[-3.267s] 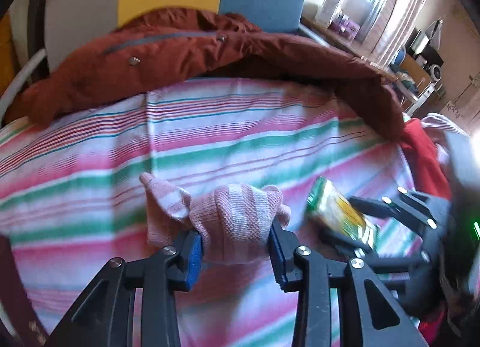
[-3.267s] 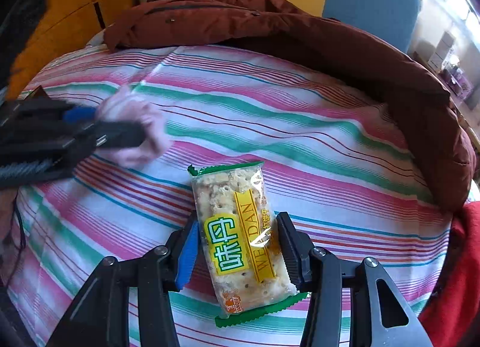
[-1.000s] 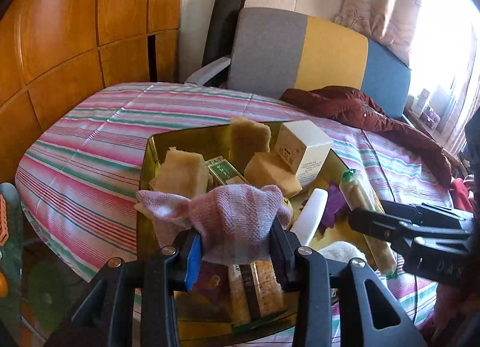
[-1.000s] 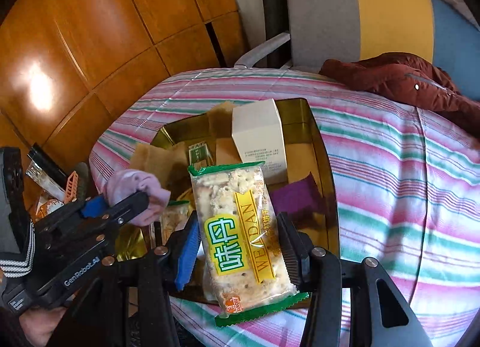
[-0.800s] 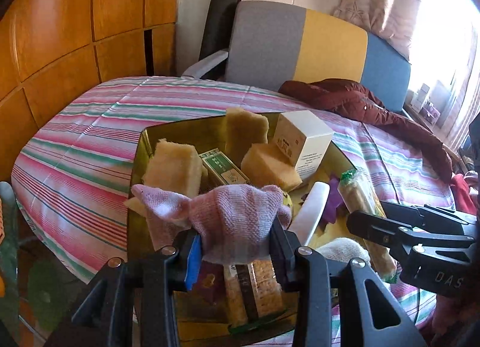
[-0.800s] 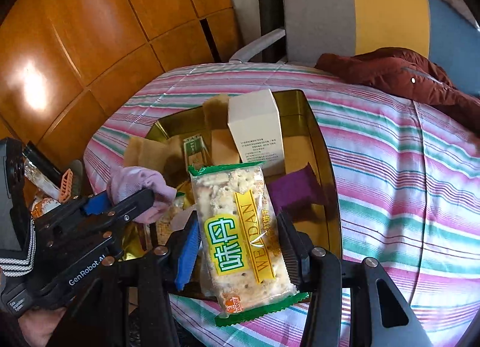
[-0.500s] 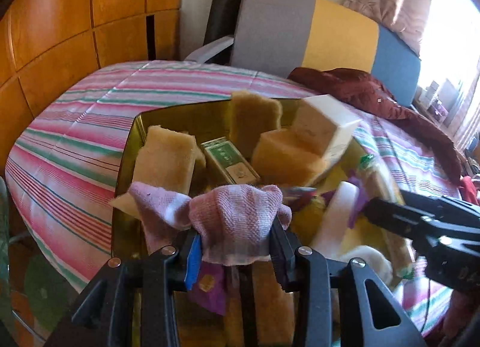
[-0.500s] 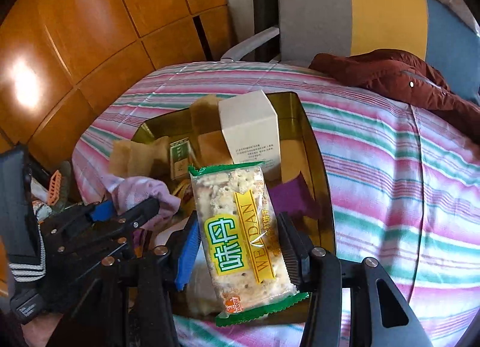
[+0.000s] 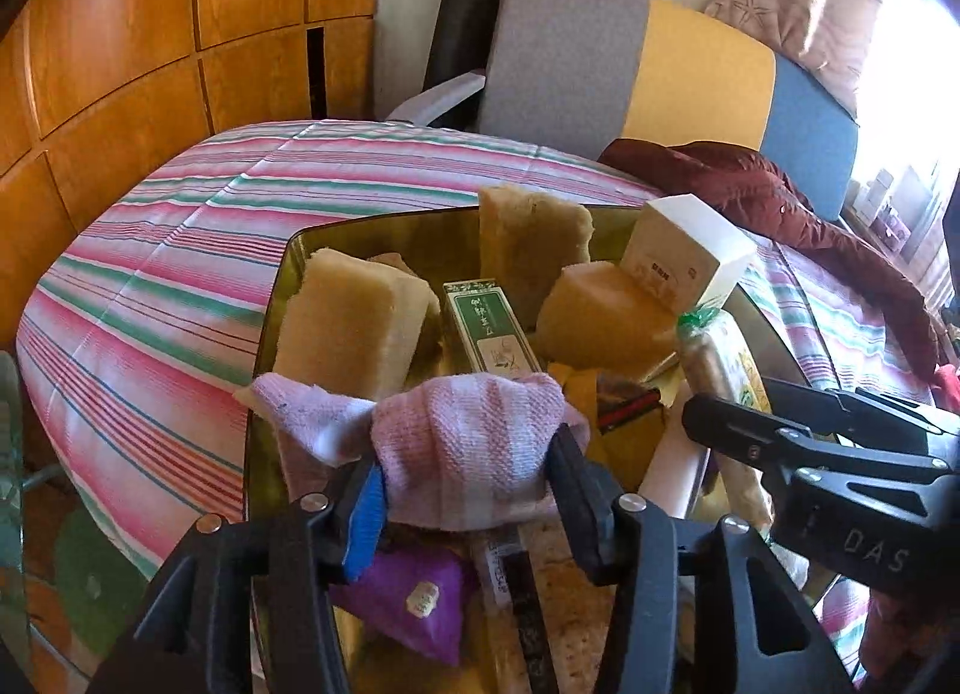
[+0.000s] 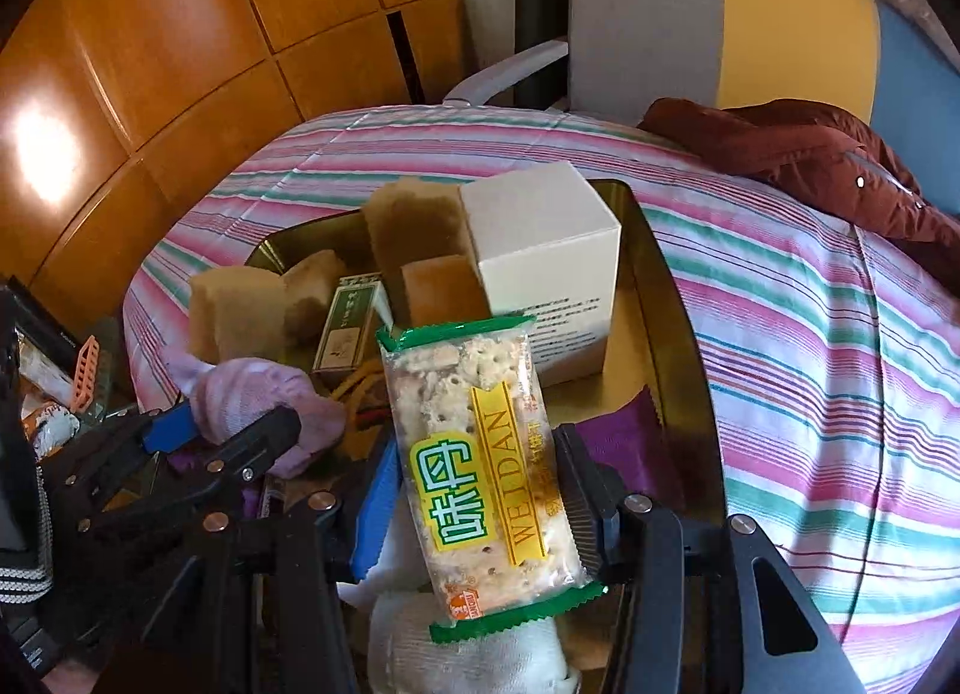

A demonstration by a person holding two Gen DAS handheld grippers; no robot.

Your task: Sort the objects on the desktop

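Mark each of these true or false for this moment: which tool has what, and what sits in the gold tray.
1. The left tool has a pink cloth between its fingers. True; its jaws are opening.
2. The right tool carries a purple pouch. False: it grips a green-edged cracker packet; a purple pouch lies in the tray.
3. Both tools are over the gold tray. True.
4. The white box lies on the striped cloth outside the tray. False: it stands inside the tray.
5. A green box lies among yellow sponges in the tray. True.
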